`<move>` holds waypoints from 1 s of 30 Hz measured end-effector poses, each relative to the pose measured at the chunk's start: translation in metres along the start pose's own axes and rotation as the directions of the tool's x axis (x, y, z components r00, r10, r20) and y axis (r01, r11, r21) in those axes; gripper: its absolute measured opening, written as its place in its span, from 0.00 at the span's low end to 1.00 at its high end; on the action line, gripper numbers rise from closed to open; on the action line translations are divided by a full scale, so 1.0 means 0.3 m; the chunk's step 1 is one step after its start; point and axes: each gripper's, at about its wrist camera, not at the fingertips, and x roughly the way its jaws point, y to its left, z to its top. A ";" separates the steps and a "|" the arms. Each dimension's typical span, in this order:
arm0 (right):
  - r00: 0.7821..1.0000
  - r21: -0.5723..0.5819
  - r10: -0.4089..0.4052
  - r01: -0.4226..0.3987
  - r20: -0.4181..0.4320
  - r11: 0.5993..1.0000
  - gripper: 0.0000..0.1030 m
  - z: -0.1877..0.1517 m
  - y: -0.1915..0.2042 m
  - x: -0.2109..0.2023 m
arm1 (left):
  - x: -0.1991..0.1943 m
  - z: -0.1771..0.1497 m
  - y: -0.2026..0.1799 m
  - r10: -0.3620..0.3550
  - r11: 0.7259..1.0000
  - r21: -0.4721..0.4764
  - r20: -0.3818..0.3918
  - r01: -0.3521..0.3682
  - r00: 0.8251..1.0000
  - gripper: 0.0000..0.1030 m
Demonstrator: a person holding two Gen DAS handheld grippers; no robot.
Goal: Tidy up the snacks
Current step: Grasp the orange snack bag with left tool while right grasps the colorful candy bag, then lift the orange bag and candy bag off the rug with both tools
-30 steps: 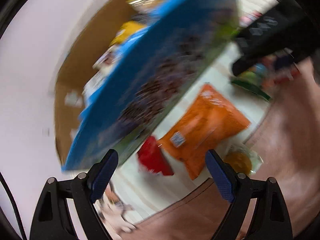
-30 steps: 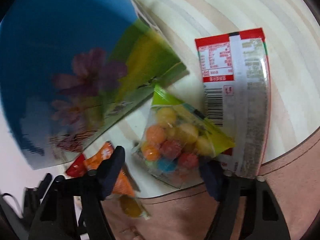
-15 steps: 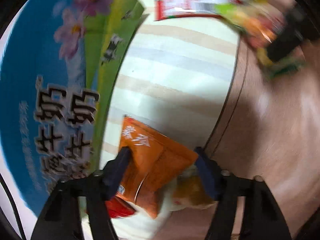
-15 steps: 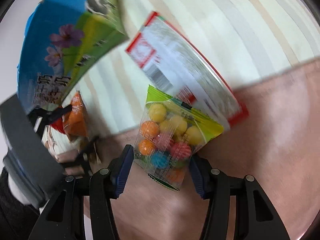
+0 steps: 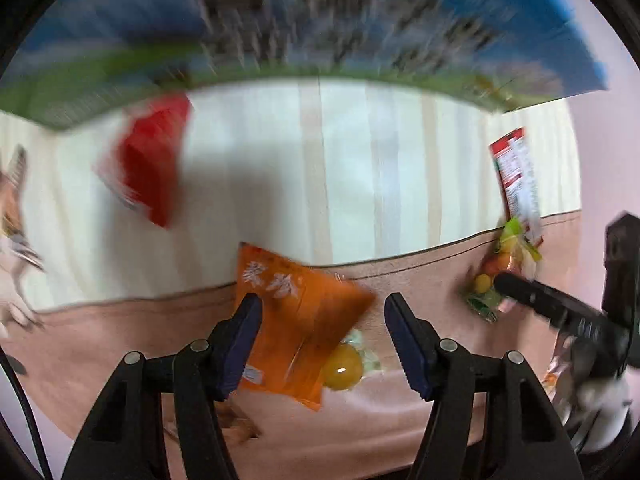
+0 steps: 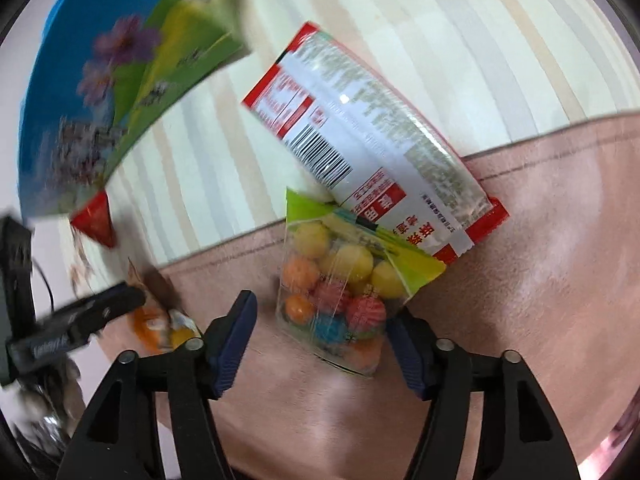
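My left gripper (image 5: 322, 332) points down over an orange snack packet (image 5: 296, 320), which lies between its fingers on the pinkish table. The right pad stands clear of the packet, and a yellow jelly cup (image 5: 342, 366) sits in that gap. My right gripper (image 6: 320, 312) hangs over a clear bag of coloured candy balls (image 6: 336, 292). Its jaws are opening, and the left pad is apart from the bag. A red-and-white packet (image 6: 368, 136) lies partly under the candy bag's top. In the left wrist view the candy bag (image 5: 496, 276) is at the right.
A big blue-and-green bag (image 5: 320, 20) fills the far side and lies over the striped cream mat (image 5: 360, 160). A small red packet (image 5: 152, 164) lies on the mat at left. The pinkish table surface (image 6: 520, 320) runs along the near side.
The left gripper has swung and rolled from under the blue bag to the orange packet, and its jaws have narrowed. The right jaws narrowed around the candy bag, then widened again.
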 end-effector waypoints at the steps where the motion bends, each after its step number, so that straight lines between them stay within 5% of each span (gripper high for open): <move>1: 1.000 0.031 0.019 -0.019 0.005 0.999 0.70 0.005 -0.006 -0.004 | -0.026 0.003 -0.005 0.015 1.000 0.021 0.014 -0.015 1.000 0.60; 7: 1.000 0.057 -0.015 0.016 -0.013 0.998 0.71 0.015 -0.015 0.007 | -0.029 0.057 -0.080 0.083 0.975 0.210 -0.021 -0.077 0.996 0.60; 9: 0.999 0.045 -0.035 0.036 -0.015 0.998 0.71 0.017 0.004 0.023 | 0.042 0.051 -0.107 0.128 0.949 0.299 -0.063 -0.103 0.990 0.60; 13: 0.998 0.087 -0.066 0.065 0.008 0.994 0.71 0.028 0.005 0.049 | 0.110 0.028 -0.161 0.216 0.891 0.413 -0.020 -0.189 0.976 0.62; 17: 0.983 -0.002 -0.186 0.186 0.006 0.983 0.65 0.045 0.067 0.085 | 0.097 0.060 -0.128 0.172 0.951 0.265 -0.022 -0.160 0.985 0.60; 19: 0.971 -0.127 -0.239 0.241 0.029 0.962 0.62 0.039 0.140 0.091 | 0.065 0.087 -0.037 0.089 0.995 0.055 -0.018 -0.087 0.996 0.60; 22: 0.968 -0.280 -0.250 0.243 0.013 0.929 0.62 0.015 0.232 0.110 | 0.040 0.077 0.067 -0.104 0.984 -0.145 -0.018 0.101 0.994 0.60; 24: 0.972 -0.301 -0.235 0.226 0.005 0.927 0.80 0.002 0.256 0.108 | 0.014 0.050 0.081 -0.155 0.977 -0.150 -0.008 0.152 0.988 0.60; 26: 0.977 -0.280 -0.213 0.203 -0.004 0.938 0.89 -0.004 0.254 0.104 | 0.000 0.029 0.055 -0.108 0.988 -0.107 0.002 0.108 0.994 0.60; 30: 0.985 -0.199 -0.167 0.154 -0.050 0.968 0.89 -0.005 0.224 0.125 | 0.045 0.014 -0.020 -0.014 1.000 0.001 -0.033 0.014 0.999 0.60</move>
